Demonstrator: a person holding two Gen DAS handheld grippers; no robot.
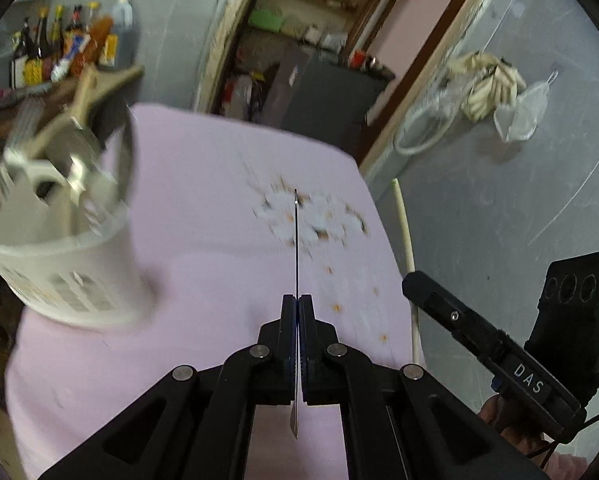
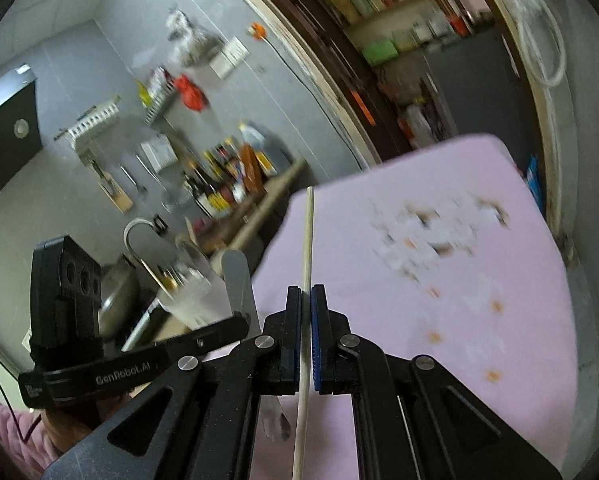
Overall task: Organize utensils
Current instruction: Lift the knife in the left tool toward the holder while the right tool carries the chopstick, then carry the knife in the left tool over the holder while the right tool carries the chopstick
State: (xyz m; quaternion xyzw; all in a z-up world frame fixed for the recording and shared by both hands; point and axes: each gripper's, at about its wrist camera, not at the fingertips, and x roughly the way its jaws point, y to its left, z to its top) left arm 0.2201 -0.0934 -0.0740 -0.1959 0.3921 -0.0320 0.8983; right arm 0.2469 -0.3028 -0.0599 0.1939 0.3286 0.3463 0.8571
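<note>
Clamped edge-on between the pads of the left gripper (image 1: 297, 300): a flat metal utensil (image 1: 296, 248), probably a knife or spatula blade, long axis running straight ahead along the fingers, tip out over the pink flowered tablecloth (image 1: 203, 200). Pinched in the right gripper (image 2: 306, 294): a single pale chopstick (image 2: 307, 240), likewise lined up with the fingers and pointing forward, well past the jaws at both ends. Up and to the left of the left gripper, on the cloth: the white slotted utensil basket (image 1: 71, 272), already crowded with handles and blurred. Nearer to that basket: the left gripper; farther off to the right: the right one, so likely the metal piece first, swung left and tipped point-down. Legible writing: "DAS" on the right gripper's body from the left wrist view, "GenRobot.AI" on the left gripper's body from the right wrist view. Sauce bottles (image 1: 71, 48) on the counter behind: labels too blurred to read.
</note>
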